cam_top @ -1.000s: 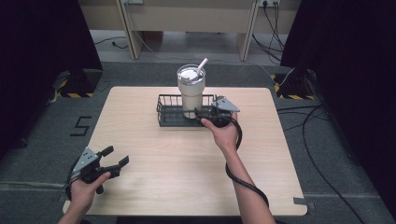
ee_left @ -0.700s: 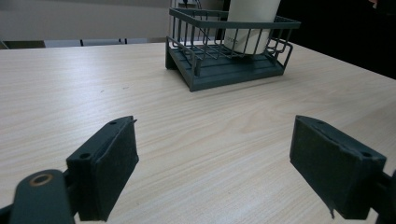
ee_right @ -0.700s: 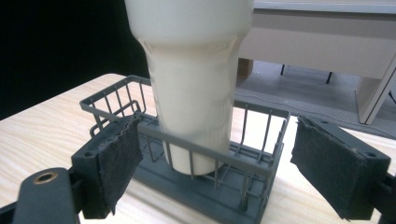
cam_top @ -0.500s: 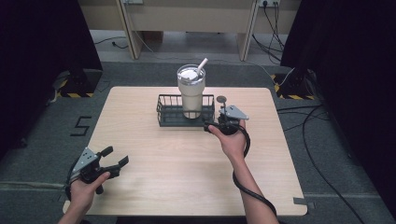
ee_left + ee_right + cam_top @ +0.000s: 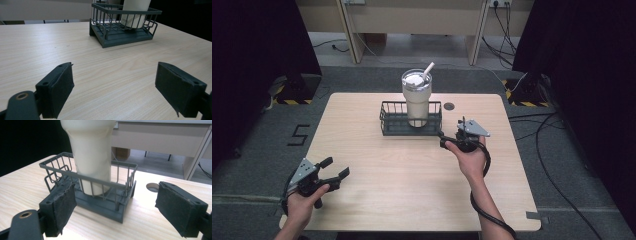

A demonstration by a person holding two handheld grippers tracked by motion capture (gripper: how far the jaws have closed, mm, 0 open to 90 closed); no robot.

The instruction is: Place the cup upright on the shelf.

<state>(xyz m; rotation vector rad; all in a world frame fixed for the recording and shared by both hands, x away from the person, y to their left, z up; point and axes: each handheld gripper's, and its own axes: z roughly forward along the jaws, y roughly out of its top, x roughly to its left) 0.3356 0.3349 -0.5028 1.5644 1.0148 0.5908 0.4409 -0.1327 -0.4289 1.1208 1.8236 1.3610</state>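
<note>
Your right tool (image 5: 447, 140) has pulled back from the wire basket (image 5: 388, 120) toward you; it now hangs just off the basket's near right corner, jaws spread, nothing between them. Ahead of it the cream tumbler (image 5: 91, 155) stands upright inside the basket, straw (image 5: 428, 69) in its lid. Your left tool (image 5: 332, 171) sits low at the desk (image 5: 412, 190) edge, jaws spread wide, basket well ahead.

One table (image 5: 377, 195), bearing one wire basket (image 5: 388, 124) with one tumbler (image 5: 416, 100) inside and one straw (image 5: 428, 69) in its lid. Two tongs: left (image 5: 331, 172) and right (image 5: 447, 140), each with two jaws, held in two hands. One round hole (image 5: 449, 106) in the tabletop.
</note>
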